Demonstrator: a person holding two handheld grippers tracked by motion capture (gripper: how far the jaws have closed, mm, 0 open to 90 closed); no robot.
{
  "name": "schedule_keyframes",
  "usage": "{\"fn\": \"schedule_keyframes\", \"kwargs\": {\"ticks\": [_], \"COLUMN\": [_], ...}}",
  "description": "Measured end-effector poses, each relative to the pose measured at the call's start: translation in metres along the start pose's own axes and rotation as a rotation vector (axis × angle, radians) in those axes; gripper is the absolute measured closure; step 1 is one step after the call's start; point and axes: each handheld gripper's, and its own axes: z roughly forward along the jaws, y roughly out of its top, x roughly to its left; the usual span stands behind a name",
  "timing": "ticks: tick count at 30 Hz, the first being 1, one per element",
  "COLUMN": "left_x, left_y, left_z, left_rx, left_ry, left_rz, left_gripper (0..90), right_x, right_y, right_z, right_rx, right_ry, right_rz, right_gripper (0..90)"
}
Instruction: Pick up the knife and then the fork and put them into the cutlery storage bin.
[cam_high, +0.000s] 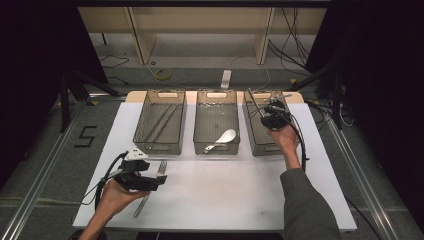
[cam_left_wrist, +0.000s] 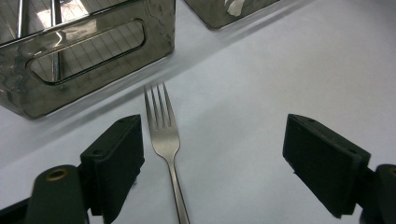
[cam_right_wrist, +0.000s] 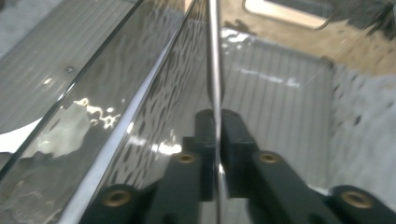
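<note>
White board covers the table (cam_high: 220, 195), with three clear bins in a row along its far side. Over the right bin (cam_high: 260, 142) the right gripper (cam_high: 272, 119) pinches a thin metal utensil (cam_right_wrist: 214, 70) between nearly closed jaws, its long stem running up and away above the bin floor. Nearer the person, the left gripper (cam_high: 150, 181) rests with jaws spread wide and holding nothing; a fork (cam_left_wrist: 164, 135) lies flat on the board between them, tines pointing toward the left bin (cam_left_wrist: 93, 56). A white spoon (cam_high: 222, 139) sits in the middle bin (cam_high: 216, 100)
</note>
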Motion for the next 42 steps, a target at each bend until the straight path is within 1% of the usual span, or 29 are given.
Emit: {"fn": "schedule_keyframes", "kwargs": {"ticks": [1, 2, 3, 4, 6, 9, 11, 12, 13, 14, 16, 18, 19, 22, 23, 26, 27, 29, 30, 32, 34, 35, 36, 38, 42], "left_x": [0.001, 0.002, 0.003, 0.003, 0.002, 0.004, 0.007, 0.008, 0.008, 0.008, 0.008, 0.009, 0.009, 0.01, 0.009, 0.01, 0.01, 0.01, 0.009, 0.007, 0.007, 0.007, 0.008, 0.008, 0.009], "left_y": [0.0, 0.0, 0.0, 0.0, 0.0, 0.001, 0.002, 0.003, 0.003, 0.003, 0.004, 0.004, 0.004, 0.008, 0.008, 0.007, 0.007, 0.004, 0.003, 0.002, 0.0, -0.001, -0.002, -0.005, -0.01], "left_z": [0.0, -0.001, -0.001, -0.001, -0.001, 0.001, 0.002, 0.002, 0.002, 0.002, 0.002, 0.002, 0.003, 0.003, 0.004, 0.004, 0.004, 0.005, 0.007, 0.009, 0.012, 0.013, 0.014, 0.014, 0.016], "left_rx": [-0.006, -0.004, -0.002, 0.001, 0.006, 0.029, 0.048, 0.06, 0.066, 0.068, 0.092, 0.111, 0.118, 0.157, 0.164, 0.223, 0.247, 0.273, 0.29, 0.323, 0.361, 0.375, 0.383, 0.399, 0.432], "left_ry": [-0.003, -0.004, -0.005, -0.005, -0.004, 0.0, -0.003, 0.001, 0.003, 0.006, 0.01, 0.025, 0.033, 0.052, 0.056, 0.06, 0.06, 0.07, 0.072, 0.074, 0.076, 0.071, 0.067, 0.062, 0.07], "left_rz": [-0.013, -0.013, -0.014, -0.014, -0.015, -0.013, -0.035, -0.033, -0.033, -0.04, -0.046, -0.042, -0.049, -0.026, -0.032, -0.031, -0.028, -0.016, -0.009, -0.003, 0.006, 0.003, -0.006, -0.011, -0.008], "left_gripper": [20.0, 20.0, 20.1, 20.1, 20.2, 20.6, 21.5, 22.0, 22.3, 22.5, 22.8, 23.2, 24.0, 25.8, 26.6, 28.7, 29.2, 30.5, 31.6, 32.7, 34.6, 35.6, 36.6, 40.1, 45.6], "right_x": [0.001, 0.002, 0.004, 0.005, 0.006, 0.012, 0.016, 0.018, 0.02, 0.023, 0.031, 0.04, 0.044, 0.057, 0.061, 0.073, 0.076, 0.079, 0.079, 0.078, 0.078, 0.079, 0.08, 0.08, 0.08], "right_y": [0.002, 0.004, 0.005, 0.006, 0.006, 0.004, 0.001, 0.0, -0.002, -0.005, -0.011, -0.018, -0.021, -0.033, -0.038, -0.052, -0.057, -0.068, -0.073, -0.082, -0.091, -0.095, -0.099, -0.104, -0.113], "right_z": [-0.001, -0.002, -0.004, -0.007, -0.012, -0.021, -0.027, -0.031, -0.035, -0.04, -0.052, -0.062, -0.066, -0.075, -0.078, -0.086, -0.088, -0.092, -0.093, -0.094, -0.097, -0.098, -0.099, -0.1, -0.101], "right_rx": [0.002, 0.007, 0.001, -0.012, -0.033, -0.045, -0.06, -0.066, -0.08, -0.096, -0.125, -0.15, -0.155, -0.179, -0.193, -0.221, -0.231, -0.254, -0.263, -0.259, -0.266, -0.267, -0.265, -0.261, -0.248], "right_ry": [0.012, 0.023, 0.014, 0.011, 0.028, 0.047, 0.048, 0.053, 0.074, 0.092, 0.127, 0.165, 0.185, 0.259, 0.28, 0.319, 0.319, 0.308, 0.31, 0.316, 0.33, 0.333, 0.337, 0.342, 0.345], "right_rz": [-0.004, -0.013, -0.035, -0.047, -0.053, -0.094, -0.137, -0.147, -0.147, -0.16, -0.177, -0.202, -0.21, -0.208, -0.211, -0.219, -0.227, -0.238, -0.228, -0.23, -0.228, -0.228, -0.235, -0.231, -0.227], "right_gripper": [73.5, 69.1, 67.6, 65.8, 59.5, 51.8, 47.2, 44.2, 42.9, 41.6, 38.5, 35.5, 33.9, 32.4, 32.2, 31.8, 31.9, 31.8, 31.8, 31.7, 31.8, 31.8, 31.7, 31.7, 31.3]}}
